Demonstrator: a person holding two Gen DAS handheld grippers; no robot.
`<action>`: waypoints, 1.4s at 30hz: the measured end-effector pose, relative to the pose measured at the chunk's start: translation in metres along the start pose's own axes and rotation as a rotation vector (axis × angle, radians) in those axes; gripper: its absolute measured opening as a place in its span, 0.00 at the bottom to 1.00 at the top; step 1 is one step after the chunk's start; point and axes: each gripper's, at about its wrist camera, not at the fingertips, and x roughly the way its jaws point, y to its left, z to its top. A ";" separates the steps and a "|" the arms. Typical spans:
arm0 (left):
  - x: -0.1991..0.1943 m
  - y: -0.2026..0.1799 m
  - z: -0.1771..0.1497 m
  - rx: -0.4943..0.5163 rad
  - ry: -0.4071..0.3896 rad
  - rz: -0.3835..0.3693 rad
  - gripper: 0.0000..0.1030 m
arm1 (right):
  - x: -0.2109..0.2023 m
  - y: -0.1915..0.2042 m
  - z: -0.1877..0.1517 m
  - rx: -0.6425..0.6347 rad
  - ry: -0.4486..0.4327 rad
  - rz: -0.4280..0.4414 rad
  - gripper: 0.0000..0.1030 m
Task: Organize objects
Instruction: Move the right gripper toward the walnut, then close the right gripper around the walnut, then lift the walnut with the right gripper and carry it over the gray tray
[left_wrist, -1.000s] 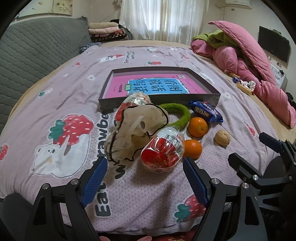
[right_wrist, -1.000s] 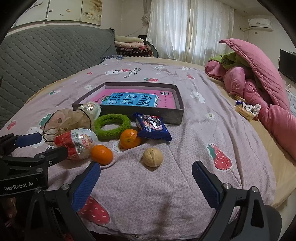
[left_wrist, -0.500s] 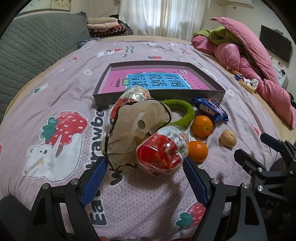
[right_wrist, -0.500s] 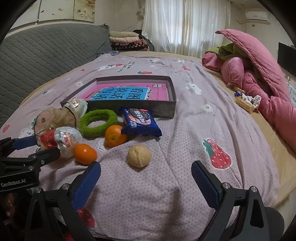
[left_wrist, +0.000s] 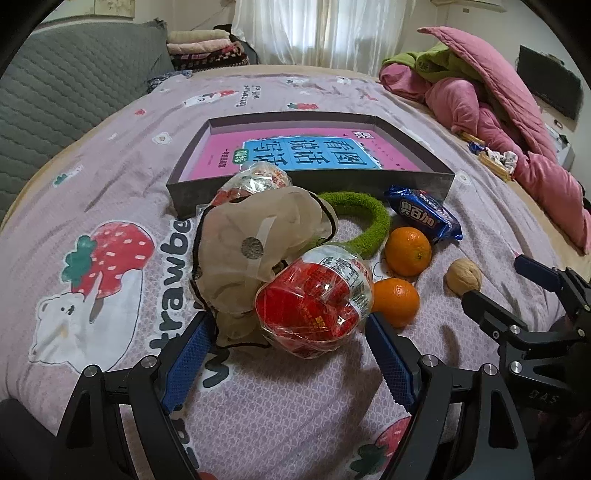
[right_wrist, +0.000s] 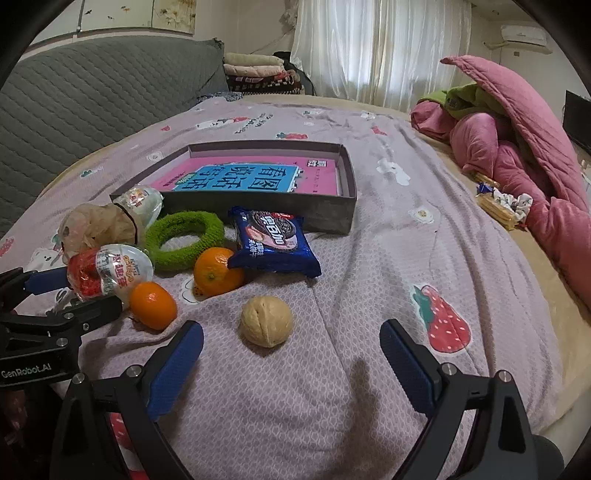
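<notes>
A grey box (left_wrist: 308, 181) (right_wrist: 325, 210) with a pink and blue book inside lies on the bed. In front of it lie a clear plastic egg with red filling (left_wrist: 314, 301) (right_wrist: 107, 271), a beige mesh pouch (left_wrist: 255, 247), a second clear egg (left_wrist: 255, 182), a green ring (left_wrist: 364, 225) (right_wrist: 184, 240), two oranges (left_wrist: 408, 251) (left_wrist: 395, 301), a blue biscuit packet (left_wrist: 423, 214) (right_wrist: 273, 242) and a walnut (left_wrist: 463, 280) (right_wrist: 266, 320). My left gripper (left_wrist: 291, 345) is open, its fingers on either side of the red egg. My right gripper (right_wrist: 291, 352) is open just short of the walnut.
A grey quilted headboard (right_wrist: 92, 96) runs along the left. Pink bedding (right_wrist: 517, 140) is heaped at the right, with a snack wrapper (right_wrist: 498, 203) beside it. Folded blankets (right_wrist: 255, 70) are stacked at the back by the curtains.
Both grippers have moved forward. The left one now has the red egg between its open fingers. The right one has come closer to the walnut.
</notes>
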 end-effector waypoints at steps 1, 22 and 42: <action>0.001 0.000 0.001 -0.002 -0.001 -0.010 0.82 | 0.002 0.000 0.000 -0.004 0.004 0.002 0.90; 0.010 -0.001 0.005 -0.017 0.016 -0.103 0.52 | 0.028 0.016 0.001 -0.080 0.054 0.065 0.32; 0.013 0.003 0.015 -0.043 0.003 -0.191 0.03 | 0.017 0.003 0.007 -0.025 0.013 0.089 0.32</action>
